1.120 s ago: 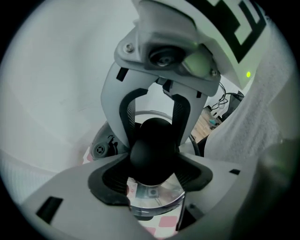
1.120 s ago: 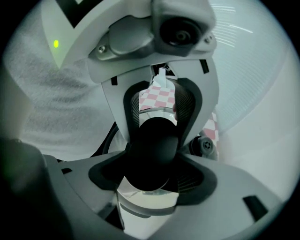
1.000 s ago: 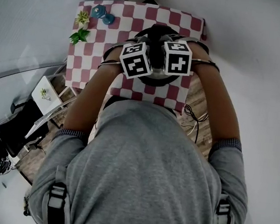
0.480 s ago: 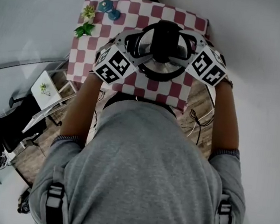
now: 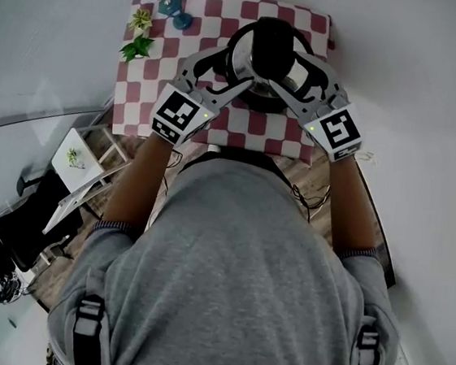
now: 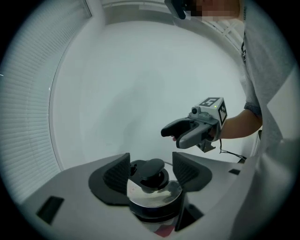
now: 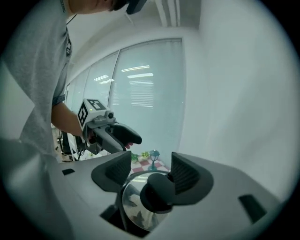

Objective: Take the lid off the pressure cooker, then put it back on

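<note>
Pressure cooker (image 5: 258,99): upper centre of head view, on checkered surface (image 5: 141,86). Lid (image 6: 150,192) seated on it, knob (image 6: 151,168) up. Step: fits lid awaiting lift, or lid just reseated. 2 flanking: left gripper (image 5: 224,75), right gripper (image 5: 301,75). Jaws just closing, still apart, knob between them, nothing clamped.

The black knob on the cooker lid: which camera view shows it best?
The left gripper view: the knob stands whole on the shiny lid. The head view shows only its dark top; in the right gripper view it is dark and partly hidden.
</note>
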### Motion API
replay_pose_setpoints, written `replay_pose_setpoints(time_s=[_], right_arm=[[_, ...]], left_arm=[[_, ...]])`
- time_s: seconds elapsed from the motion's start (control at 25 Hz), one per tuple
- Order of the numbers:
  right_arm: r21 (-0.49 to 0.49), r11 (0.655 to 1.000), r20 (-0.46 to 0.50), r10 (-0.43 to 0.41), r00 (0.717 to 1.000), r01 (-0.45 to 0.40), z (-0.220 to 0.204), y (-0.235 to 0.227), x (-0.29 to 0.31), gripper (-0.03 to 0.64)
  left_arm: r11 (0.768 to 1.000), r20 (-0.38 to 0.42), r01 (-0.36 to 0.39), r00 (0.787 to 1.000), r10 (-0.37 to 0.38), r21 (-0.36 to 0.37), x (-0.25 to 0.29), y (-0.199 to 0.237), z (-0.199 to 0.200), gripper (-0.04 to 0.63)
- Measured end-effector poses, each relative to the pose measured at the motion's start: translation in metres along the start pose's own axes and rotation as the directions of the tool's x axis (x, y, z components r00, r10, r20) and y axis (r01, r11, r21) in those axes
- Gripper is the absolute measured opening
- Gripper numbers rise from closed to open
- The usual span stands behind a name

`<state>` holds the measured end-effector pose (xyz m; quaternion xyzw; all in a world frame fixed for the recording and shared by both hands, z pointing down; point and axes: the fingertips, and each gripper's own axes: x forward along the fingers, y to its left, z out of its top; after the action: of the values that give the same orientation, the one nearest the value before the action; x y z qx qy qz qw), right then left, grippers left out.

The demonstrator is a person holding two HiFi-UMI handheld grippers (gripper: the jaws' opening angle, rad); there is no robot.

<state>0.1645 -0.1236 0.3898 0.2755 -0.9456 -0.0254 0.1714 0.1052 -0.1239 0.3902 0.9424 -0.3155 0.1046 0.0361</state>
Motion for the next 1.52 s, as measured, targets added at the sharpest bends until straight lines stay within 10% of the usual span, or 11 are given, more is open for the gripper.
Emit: replay_pose_setpoints(time_s=[0.52,1.52], right_arm=[[0.059,0.97,0.146,-0.241,0.959,0.235,0.026,0.068,-0.067,0.047],[0.138,0.925,0.153,-0.373,0.915,0.354,0.041,0.158,-0.08,0.006]], left_arm=[[0.995,0.216,0.054,0.974,-0.07,0.08,-0.063,-0.067,0.036,0.04],[0.993,0.29,0.095,0.951,-0.111,0.069,-0.142,-0.095,0.03,0.02]])
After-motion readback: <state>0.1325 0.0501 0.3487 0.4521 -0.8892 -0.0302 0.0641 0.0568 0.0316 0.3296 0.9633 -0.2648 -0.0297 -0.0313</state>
